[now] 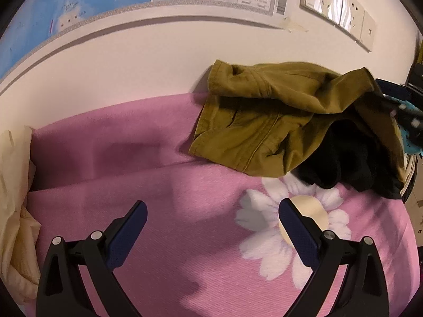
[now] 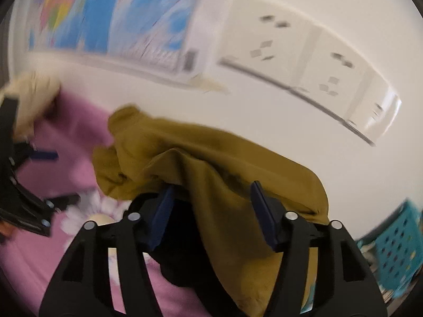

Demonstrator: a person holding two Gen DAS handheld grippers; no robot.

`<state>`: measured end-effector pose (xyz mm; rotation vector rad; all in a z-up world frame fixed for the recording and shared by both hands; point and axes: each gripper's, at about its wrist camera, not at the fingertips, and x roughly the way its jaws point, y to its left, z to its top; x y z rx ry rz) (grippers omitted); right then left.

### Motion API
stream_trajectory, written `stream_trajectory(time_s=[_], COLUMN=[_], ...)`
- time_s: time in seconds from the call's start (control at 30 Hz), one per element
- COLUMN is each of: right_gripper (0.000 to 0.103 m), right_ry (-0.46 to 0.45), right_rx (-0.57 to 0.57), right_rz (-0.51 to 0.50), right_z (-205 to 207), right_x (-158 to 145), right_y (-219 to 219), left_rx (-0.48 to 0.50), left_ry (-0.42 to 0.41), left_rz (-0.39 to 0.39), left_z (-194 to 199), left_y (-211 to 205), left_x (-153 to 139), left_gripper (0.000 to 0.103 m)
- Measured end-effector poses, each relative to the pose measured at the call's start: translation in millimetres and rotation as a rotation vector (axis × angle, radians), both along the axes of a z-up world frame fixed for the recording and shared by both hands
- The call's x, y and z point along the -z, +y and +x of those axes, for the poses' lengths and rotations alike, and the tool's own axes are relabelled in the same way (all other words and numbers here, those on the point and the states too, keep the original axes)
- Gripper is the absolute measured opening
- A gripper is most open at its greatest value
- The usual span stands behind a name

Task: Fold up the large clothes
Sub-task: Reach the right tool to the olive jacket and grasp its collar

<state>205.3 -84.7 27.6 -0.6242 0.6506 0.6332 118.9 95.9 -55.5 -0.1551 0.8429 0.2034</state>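
Note:
An olive-green garment (image 1: 267,121) with a black lining (image 1: 343,158) lies crumpled on the pink flowered blanket (image 1: 164,185) by the wall. My left gripper (image 1: 212,211) is open and empty above the blanket, short of the garment. The right wrist view is blurred. There my right gripper (image 2: 211,195) is open, its fingers on either side of a fold of the olive garment (image 2: 211,163), with the black lining (image 2: 185,251) below. The left gripper also shows at the far left of the right wrist view (image 2: 53,177). The right gripper shows at the right edge of the left wrist view (image 1: 396,105).
A cream cloth (image 1: 13,198) lies at the blanket's left edge. A map (image 1: 79,5) and wall sockets (image 1: 341,8) are on the wall behind. A teal perforated basket (image 2: 396,251) stands at the right.

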Motion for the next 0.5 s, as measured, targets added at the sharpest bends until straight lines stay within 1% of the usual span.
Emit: stream_trajectory(time_s=[0.03,0.07,0.13,0.2,0.23,0.27,0.3,0.33,0.4,0.5], right_gripper=[0.065,0.066,0.066,0.056,0.037,0.009,0.005,0.005,0.004,0.003], right_ry=[-0.009,-0.041,-0.069,-0.080,-0.069,-0.042,-0.053,-0.073,-0.049,-0.049], right_rx=[-0.022,-0.021,-0.041,-0.046,-0.063,-0.081,-0.071,-0.062,-0.027,0.046], right_rz=[-0.038,-0.037,-0.070,-0.071,-0.056,-0.032,-0.018,0.010,0.144,0.334], right_z=[0.5,4.5,10.8,16.9,20.6,23.4,24.2,24.5,29.5,32.2], right_x=[7.5,13.0,23.8,24.1,21.0,15.8,10.0,-3.0,-39.5,-100.1], right_y=[7.6,14.1,26.2,36.6,37.6,35.9,34.0,26.6,2.2,-55.2], left_rx=[-0.002,-0.001,-0.006,-0.007,-0.006,-0.004,-0.003,0.000,0.017,0.055], left_ry=[0.000,0.001,0.004,0.006,0.011,0.014,0.014,0.013,0.005,-0.028], left_rz=[-0.001,-0.002,-0.002,-0.012,-0.016,-0.020,-0.025,-0.029,-0.041,-0.059], left_z=[-0.1,0.1,0.8,2.1,3.5,3.9,5.0,5.8,8.2,11.0], left_y=[0.9,2.2,6.1,9.5,10.9,11.5,13.7,15.3,18.8,22.4], left_x=[1.0,2.1,4.8,8.0,9.6,10.8,12.4,13.3,13.7,9.5], left_gripper=[0.096,0.096,0.096,0.096,0.096,0.096,0.096,0.096,0.096,0.096])
